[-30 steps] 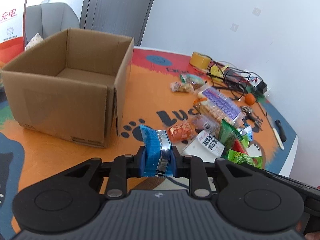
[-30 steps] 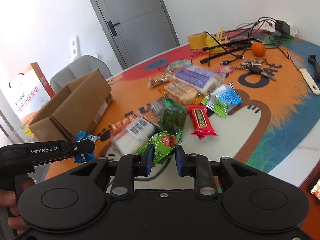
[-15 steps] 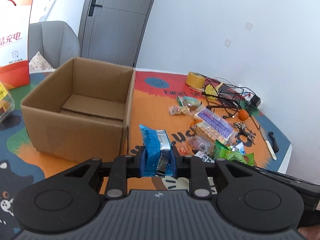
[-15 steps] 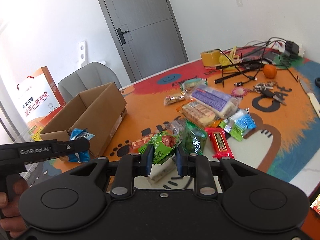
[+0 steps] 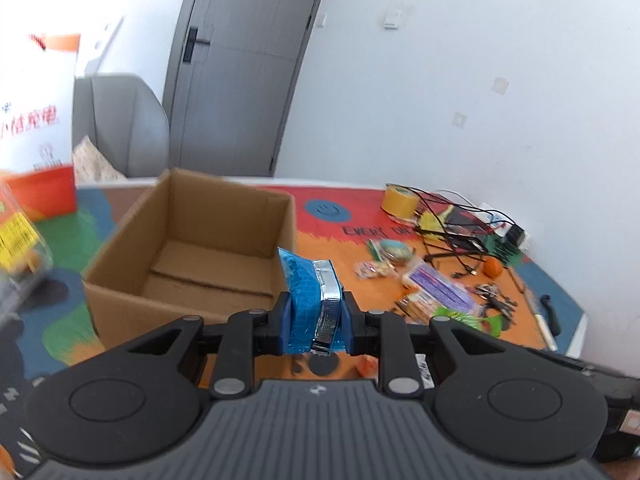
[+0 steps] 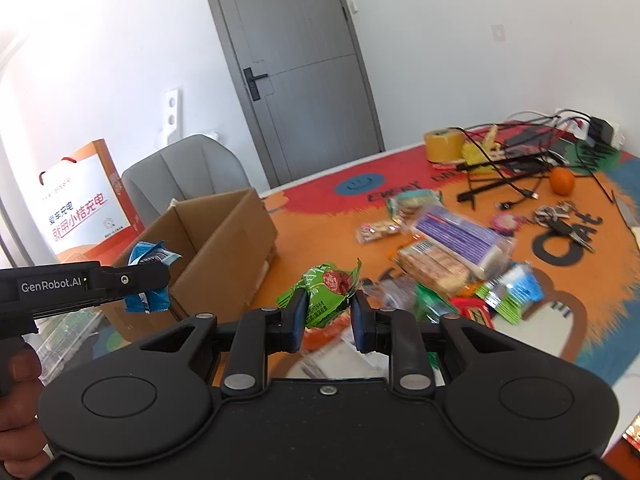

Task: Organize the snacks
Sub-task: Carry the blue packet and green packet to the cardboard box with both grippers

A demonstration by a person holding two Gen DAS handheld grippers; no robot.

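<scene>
Left wrist view: the left gripper is clenched on a blue snack packet with a silver foil edge, the packet standing upright between the jaws, long axis vertical. The open cardboard box lies ahead and to the left of the packet, its cavity showing only bare cardboard floor; its near right corner sits just beyond the fingertips. The remaining snacks lie on the mat to the right, well apart from the box. Right wrist view: the right gripper grasps a green snack packet by its lower part, the crimped top splaying upward. The box lies to the left, and the left gripper with its blue packet hangs at the box's near side. Judged from both views, the left hand is nearer the box, so its packet would go in first.
</scene>
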